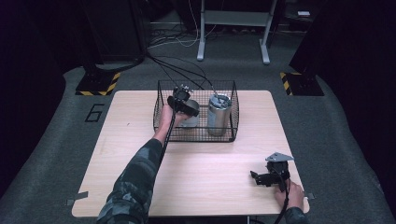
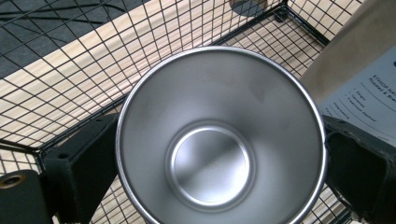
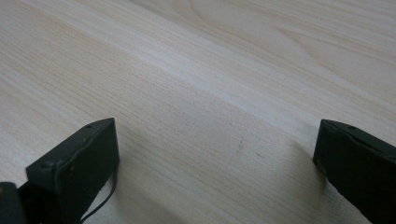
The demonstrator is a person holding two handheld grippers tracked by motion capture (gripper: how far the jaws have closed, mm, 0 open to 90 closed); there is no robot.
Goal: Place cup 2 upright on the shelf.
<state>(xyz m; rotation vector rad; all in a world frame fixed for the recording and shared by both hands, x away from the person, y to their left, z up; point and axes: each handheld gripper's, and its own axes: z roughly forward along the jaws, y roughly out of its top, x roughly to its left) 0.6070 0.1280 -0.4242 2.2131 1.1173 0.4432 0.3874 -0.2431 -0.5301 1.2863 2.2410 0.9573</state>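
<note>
Left gripper view: fingers [image 2: 79,158] clamped around steel cup [image 2: 219,140]; right fingers [image 3: 74,163] wide apart.

L tool [image 1: 183,103] arm stretched fwd, jaws clamped, R tool [image 1: 261,178] low, near body, jaws wide

Brushed metal cup [image 2: 219,140] (seemingly steel), matt wood table [image 3: 210,70]
</note>
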